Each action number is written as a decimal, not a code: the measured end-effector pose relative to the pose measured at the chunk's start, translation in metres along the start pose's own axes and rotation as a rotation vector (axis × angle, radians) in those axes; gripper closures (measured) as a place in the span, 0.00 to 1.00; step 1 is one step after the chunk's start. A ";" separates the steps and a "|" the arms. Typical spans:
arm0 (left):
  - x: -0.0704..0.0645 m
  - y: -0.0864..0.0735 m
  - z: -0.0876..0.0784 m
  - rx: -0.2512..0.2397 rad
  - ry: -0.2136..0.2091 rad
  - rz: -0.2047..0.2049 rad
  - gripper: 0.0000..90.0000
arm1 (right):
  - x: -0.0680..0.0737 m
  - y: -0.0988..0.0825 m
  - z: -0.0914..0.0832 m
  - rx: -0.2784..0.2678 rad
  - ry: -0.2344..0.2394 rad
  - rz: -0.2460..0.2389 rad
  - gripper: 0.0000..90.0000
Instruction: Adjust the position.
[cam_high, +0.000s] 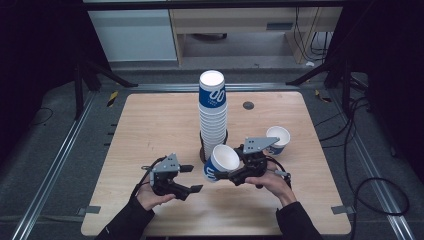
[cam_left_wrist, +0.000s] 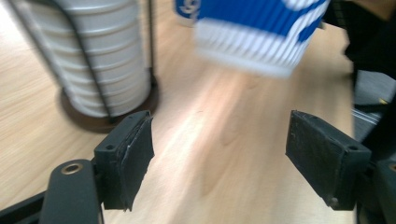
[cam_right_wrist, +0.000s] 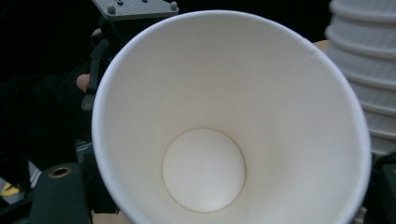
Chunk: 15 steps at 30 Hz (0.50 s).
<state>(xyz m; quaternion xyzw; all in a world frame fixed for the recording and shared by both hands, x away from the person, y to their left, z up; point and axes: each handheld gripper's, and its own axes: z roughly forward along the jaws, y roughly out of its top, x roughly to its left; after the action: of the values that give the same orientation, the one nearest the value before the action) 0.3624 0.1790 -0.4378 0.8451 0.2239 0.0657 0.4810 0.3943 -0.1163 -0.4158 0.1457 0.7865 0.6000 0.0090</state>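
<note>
1 cup (cam_high: 220, 163) clamped by right gripper (cam_high: 234, 175); left gripper (cam_left_wrist: 219, 154) view shows its jaws spread.

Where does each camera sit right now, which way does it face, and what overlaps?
High view: above the table, looking forward and down; forearms, left gripper, right gripper holding a cup.
Left gripper view: between its open jaws, toward the cup stack.
Right gripper view: into the held cup.
Shared: stack and held cup.

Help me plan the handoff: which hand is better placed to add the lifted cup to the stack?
Right, probably. Its gripper already grips the cup beside the stack; the left gripper is open, empty.
</note>
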 end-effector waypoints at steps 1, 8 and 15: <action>0.002 -0.001 -0.002 -0.002 0.008 -0.008 0.25 | -0.001 0.000 -0.003 -0.001 -0.018 0.001 0.23; 0.022 -0.006 -0.014 -0.031 0.135 -0.103 0.23 | -0.008 0.001 -0.025 0.013 -0.148 0.013 0.22; 0.037 -0.013 -0.021 -0.036 0.213 -0.167 0.22 | -0.010 -0.001 -0.041 0.047 -0.253 0.021 0.22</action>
<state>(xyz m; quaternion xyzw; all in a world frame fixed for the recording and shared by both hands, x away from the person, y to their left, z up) 0.3845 0.2170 -0.4416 0.8029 0.3422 0.1187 0.4734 0.3963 -0.1574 -0.4073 0.2284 0.7914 0.5584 0.0984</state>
